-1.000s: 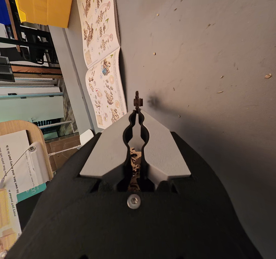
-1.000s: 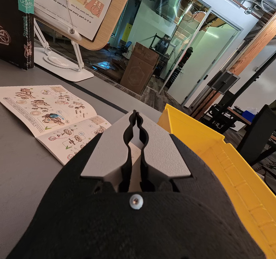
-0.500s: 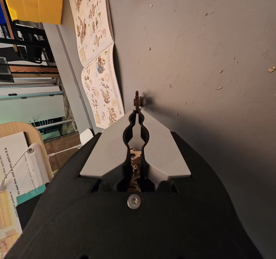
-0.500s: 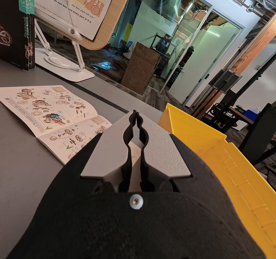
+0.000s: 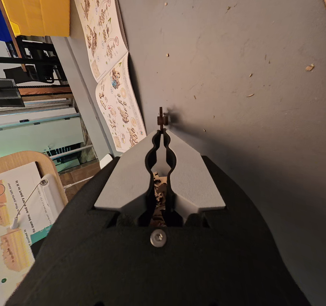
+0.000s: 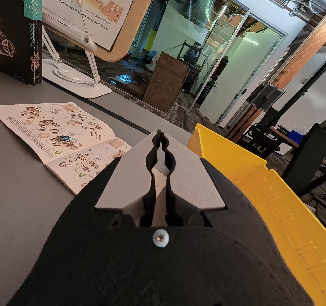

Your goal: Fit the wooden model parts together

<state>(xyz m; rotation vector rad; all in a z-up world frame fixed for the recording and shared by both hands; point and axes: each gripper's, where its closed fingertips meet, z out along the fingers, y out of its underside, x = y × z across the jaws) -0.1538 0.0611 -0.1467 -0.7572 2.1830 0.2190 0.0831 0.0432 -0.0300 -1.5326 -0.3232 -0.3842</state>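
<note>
Holding: the left gripper (image 5: 160,131) was clenched at its very tips on a small dark wooden part (image 5: 161,119), which stuck out forward, close above the grey table (image 5: 238,54).
Left to right in the left wrist view: a yellow bin (image 5: 38,6), then the open instruction booklet (image 5: 112,78), then the held part, then loose wood chips (image 5: 310,67) on the table.
Handling: the part looked thin, stiff and very light, likely laser-cut ply; its tabs could probably snap under side load. The pinch on its lower stem seemed the sensible hold, leaving the notched end free for mating.
Right side: the right gripper (image 6: 160,136) had its tips pressed together with nothing seen between them, over the booklet (image 6: 58,135) and beside the yellow bin (image 6: 247,182).
Hard to make out: the part showed edge-on, so its outline was unclear; more wooden pieces (image 5: 158,191) showed only through the gap behind the left jaws; the mating part was not identifiable.
</note>
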